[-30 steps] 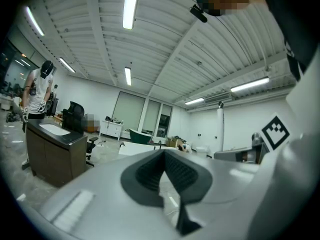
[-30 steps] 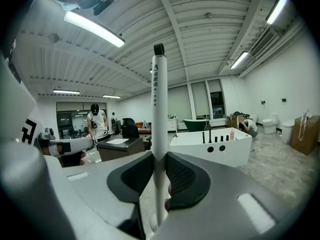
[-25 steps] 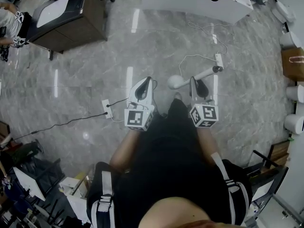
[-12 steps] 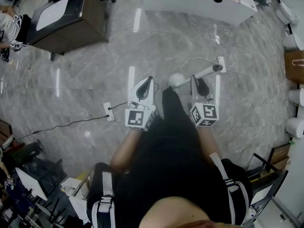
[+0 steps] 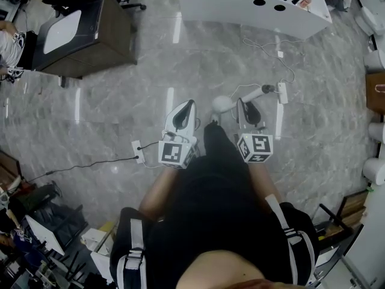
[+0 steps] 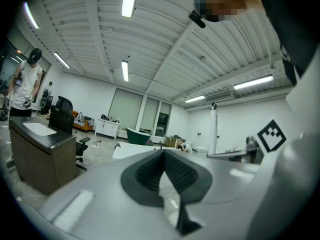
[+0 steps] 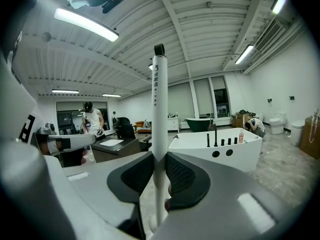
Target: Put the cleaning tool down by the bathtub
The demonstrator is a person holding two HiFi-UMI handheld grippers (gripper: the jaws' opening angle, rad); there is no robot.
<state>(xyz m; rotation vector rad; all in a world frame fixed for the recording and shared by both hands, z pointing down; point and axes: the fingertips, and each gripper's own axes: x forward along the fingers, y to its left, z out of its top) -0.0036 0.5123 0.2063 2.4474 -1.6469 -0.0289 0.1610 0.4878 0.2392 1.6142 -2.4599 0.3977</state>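
The cleaning tool is a white stick with a round white head (image 5: pixel 222 104) and a black end cap. My right gripper (image 5: pixel 243 101) is shut on its handle (image 7: pixel 159 134), which runs up between the dark pads in the right gripper view. My left gripper (image 5: pixel 190 104) is held level beside it, and its pads (image 6: pixel 150 176) meet at the tips with nothing between them. The white bathtub (image 5: pixel 252 5), with black taps on its rim, stands ahead at the top of the head view. It also shows as a white bathtub (image 7: pixel 215 151) beyond the jaws and a low white bathtub (image 6: pixel 131 149) in the left gripper view.
A dark vanity cabinet (image 5: pixel 90 32) with a white basin stands at the left, with a person (image 5: pixel 12 47) beside it. Power strips (image 5: pixel 138 151) and cables lie on the grey marble floor. White toilets (image 5: pixel 376 59) line the right edge. A green tub (image 7: pixel 200 123) stands far back.
I have walked toward the bathtub, so it and the floor cables have slid down the head view. Both grippers keep the same pose, and the tool stays in the right one.
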